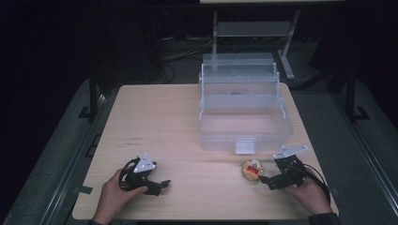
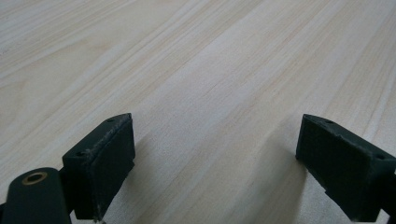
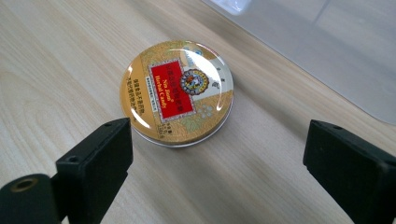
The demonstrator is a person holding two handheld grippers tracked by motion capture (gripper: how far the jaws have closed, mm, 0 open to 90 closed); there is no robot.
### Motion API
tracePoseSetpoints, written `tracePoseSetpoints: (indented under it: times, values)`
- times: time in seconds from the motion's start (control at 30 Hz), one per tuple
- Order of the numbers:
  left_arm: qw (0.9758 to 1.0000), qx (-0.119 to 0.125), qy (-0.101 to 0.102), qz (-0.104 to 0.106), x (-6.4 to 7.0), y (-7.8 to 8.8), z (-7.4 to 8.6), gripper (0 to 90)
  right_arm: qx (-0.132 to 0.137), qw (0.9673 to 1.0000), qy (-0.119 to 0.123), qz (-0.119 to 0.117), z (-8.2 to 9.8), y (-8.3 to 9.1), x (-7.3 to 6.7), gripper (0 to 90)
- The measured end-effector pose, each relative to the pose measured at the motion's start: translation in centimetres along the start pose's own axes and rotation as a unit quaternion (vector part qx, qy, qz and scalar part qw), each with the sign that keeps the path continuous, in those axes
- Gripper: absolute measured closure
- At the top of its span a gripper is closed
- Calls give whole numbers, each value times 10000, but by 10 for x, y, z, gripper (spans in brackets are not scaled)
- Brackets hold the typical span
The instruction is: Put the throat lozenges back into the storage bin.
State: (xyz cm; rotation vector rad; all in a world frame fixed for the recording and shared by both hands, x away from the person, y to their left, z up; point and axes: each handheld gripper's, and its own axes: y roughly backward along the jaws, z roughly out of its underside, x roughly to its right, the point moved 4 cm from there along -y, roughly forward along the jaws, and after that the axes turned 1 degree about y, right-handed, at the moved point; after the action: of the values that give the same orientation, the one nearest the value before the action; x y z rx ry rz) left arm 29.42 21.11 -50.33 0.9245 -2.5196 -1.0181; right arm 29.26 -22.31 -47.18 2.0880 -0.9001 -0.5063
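A round gold candy tin with a red label lies flat on the table, just in front of the clear plastic box. The right gripper sits at about four o'clock from the tin, fingers spread wide, not touching it. The left gripper rests at the table's seven o'clock, fingers wide over bare wood.

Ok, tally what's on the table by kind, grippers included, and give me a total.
Round gold candy tin: 1
Clear plastic tiered box: 1
Hand-held grippers: 2, the left gripper open over bare wood, the right gripper open just short of the tin
Total: 4
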Motion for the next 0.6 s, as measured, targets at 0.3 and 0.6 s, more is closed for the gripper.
tracePoseSetpoints:
  times: [0.3, 0.6]
  values:
    - [10000, 20, 9, 0, 0, 0, 0, 109, 4, 9999, 135, -94, -10, -6, -3, 78]
    - [10000, 15, 4, -2, 0, 0, 0, 109, -6, 9994, 280, -188, -21, -12, -7, 78]
